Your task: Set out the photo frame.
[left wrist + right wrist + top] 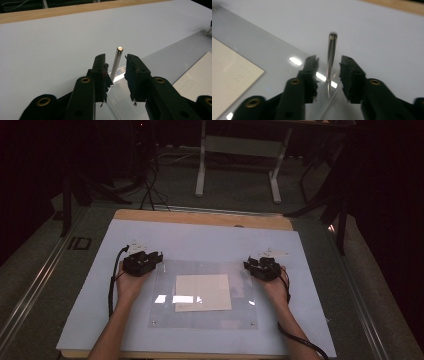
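White sheeting covers your desk (pixel 90 285), with a clear acrylic plate (pixel 165 317) over a cream card (pixel 202 292). You are at the grasp step: each tool straddles an upright metal pin at a far corner of the plate. Left tool (pixel 116 71) is open around its left pin (pixel 116 61), right tool (pixel 329 72) open around its right pin (pixel 331 55). Next, close squarely on both.

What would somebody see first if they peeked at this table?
Probably the two black tools, the left tool and the right tool, one at each far corner of a clear plastic sheet on the white table. Each has a shiny upright metal pin between its jaws, with gaps beside it. A cream paper square lies under the sheet's middle.
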